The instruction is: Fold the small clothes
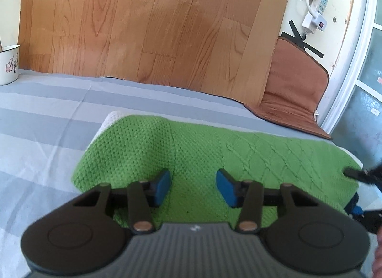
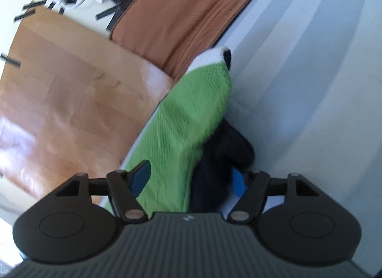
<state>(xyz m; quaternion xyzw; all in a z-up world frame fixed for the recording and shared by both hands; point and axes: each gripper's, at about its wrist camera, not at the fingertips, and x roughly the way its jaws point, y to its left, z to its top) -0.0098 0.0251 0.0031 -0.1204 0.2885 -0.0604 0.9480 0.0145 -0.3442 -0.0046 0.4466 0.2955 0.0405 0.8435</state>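
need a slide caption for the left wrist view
Left gripper, pads apart, over a green knit garment on a grey striped sheet.

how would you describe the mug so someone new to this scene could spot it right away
Start at the grey striped bedsheet and follow it to its far left edge, where the wood-pattern board leans behind it. The mug stands there, upright. It is the only white enamel cup around, with a dark rim and a small thumbs-up cartoon on its side.
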